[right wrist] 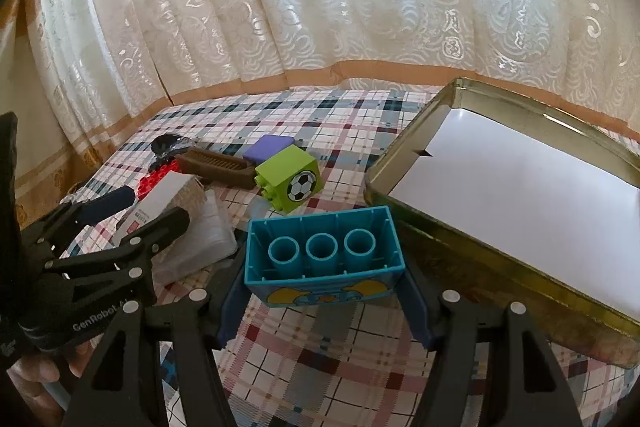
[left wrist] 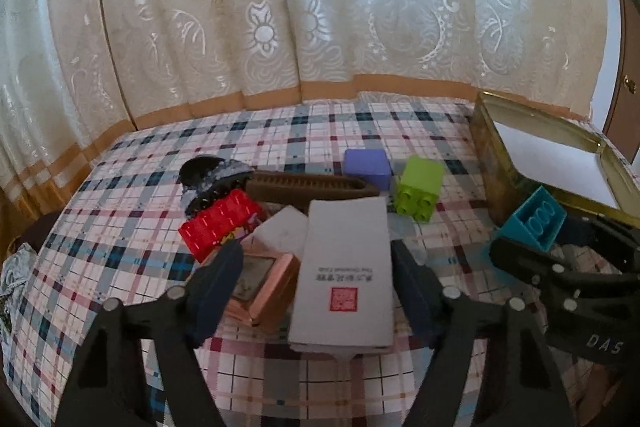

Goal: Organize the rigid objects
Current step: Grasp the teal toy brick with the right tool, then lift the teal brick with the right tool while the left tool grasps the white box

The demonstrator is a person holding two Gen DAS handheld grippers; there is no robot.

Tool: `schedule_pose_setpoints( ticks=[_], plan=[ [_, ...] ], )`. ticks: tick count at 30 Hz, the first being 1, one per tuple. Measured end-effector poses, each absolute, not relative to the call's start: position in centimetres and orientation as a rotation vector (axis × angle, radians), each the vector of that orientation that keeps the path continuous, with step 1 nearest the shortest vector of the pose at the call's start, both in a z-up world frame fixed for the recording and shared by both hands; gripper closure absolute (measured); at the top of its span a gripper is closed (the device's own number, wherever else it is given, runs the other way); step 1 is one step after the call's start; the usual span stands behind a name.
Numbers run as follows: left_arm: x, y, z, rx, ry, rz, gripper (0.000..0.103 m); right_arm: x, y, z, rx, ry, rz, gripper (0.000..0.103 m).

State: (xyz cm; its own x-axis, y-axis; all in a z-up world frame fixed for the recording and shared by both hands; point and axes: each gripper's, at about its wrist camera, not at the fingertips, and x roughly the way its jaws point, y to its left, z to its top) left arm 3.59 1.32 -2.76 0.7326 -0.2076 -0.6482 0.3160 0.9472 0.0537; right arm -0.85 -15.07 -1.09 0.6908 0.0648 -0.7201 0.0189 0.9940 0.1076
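Observation:
My right gripper (right wrist: 324, 291) is shut on a teal toy brick (right wrist: 320, 251), its hollow underside with three tubes facing the camera, held just in front of the open tin's near wall (right wrist: 460, 267). The same brick (left wrist: 536, 219) shows at the right of the left wrist view. My left gripper (left wrist: 316, 267) stands over a white box with a red seal (left wrist: 340, 275) and a pink box (left wrist: 264, 291) beside it. Both lie between its fingers. The right finger is at the white box's edge; the left finger (left wrist: 224, 271) overlaps the pink box, apart from the white one.
On the plaid tablecloth (left wrist: 120, 247) lie a red brick (left wrist: 220, 223), a black hair claw (left wrist: 208, 175), a brown comb (left wrist: 312, 187), a purple cube (left wrist: 368, 167) and a green brick (left wrist: 420, 187). A clear plastic case (right wrist: 204, 239) sits by the white box. Lace curtains hang behind.

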Motion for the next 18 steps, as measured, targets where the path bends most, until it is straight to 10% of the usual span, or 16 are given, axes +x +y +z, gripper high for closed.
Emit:
schedule_pose_setpoints(
  ticks=[6, 18],
  plan=[
    [3.0, 1.1, -2.4, 0.178, 0.658, -0.315, 0.061, -0.9, -14.9, -1.1, 0.107, 0.808, 0.035, 0.035],
    [3.1, 2.6, -1.9, 0.088, 0.625, -0.270, 0.061, -1.2, -14.7, -0.8, 0.113, 0.787, 0.058, 0.035]
  ],
)
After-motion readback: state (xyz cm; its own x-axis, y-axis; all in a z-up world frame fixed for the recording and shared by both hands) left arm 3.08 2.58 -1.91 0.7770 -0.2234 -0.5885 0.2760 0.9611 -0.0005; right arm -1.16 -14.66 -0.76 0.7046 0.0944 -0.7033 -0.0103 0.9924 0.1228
